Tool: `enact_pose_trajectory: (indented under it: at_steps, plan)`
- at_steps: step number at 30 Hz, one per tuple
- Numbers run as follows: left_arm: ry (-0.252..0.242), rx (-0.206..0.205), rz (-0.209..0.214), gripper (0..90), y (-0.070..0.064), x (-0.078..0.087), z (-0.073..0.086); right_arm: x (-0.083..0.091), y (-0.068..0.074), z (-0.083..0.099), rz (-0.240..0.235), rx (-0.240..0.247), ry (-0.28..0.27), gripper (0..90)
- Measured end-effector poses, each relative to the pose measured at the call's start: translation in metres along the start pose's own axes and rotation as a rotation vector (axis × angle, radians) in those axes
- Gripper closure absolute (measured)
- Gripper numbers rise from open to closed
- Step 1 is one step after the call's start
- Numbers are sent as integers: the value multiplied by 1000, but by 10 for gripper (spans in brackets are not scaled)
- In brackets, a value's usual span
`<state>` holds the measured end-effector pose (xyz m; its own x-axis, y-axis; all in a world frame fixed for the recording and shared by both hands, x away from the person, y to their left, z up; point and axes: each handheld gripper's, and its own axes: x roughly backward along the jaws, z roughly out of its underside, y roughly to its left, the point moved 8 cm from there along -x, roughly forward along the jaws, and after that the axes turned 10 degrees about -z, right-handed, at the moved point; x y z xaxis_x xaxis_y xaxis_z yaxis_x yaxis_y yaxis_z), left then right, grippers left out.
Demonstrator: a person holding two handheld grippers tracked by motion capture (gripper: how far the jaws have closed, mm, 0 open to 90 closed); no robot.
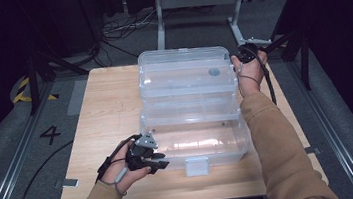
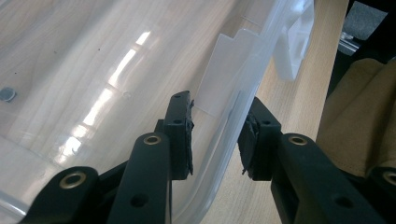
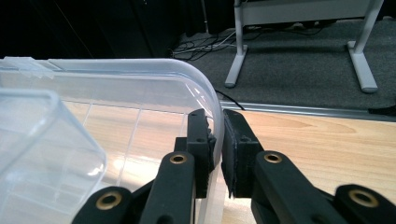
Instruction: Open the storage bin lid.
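Now | wooden table (image 1: 105,112) | clear box (image 1: 190,108) | grey carpet (image 1: 18,142) | dark room

The clear plastic tiered storage box (image 1: 190,108) stands on the pale wooden table (image 1: 101,118) between the grippers, its near-left rim between the left gripper (image 2: 215,135) jaws (one jaw inside) and its far-right rim within the right gripper (image 3: 218,140).
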<state>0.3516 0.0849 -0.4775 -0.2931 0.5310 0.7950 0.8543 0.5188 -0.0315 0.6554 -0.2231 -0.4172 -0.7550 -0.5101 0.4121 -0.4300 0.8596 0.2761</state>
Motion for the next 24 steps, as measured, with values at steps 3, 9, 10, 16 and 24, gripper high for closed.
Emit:
enact_pose_trajectory:
  at_steps: [3, 9, 10, 16, 24]
  plan:
    - [1, 0, 0, 679, 0, 0, 0, -1, -1, 1, -9, -17, 0, 824]
    - [2, 0, 1, 679, 0, 0, 0, -3, -3, 4, -18, -36, 6, 822]
    - [3, 0, 1, 679, 0, 0, 0, -3, -3, 4, -16, -36, 8, 822]
    - [1, -1, 1, 680, 0, 0, 0, -7, -6, 8, -12, -36, 26, 817]
    - [-1, -3, 2, 680, 0, 0, 0, -11, -10, 15, -19, -60, 45, 809]
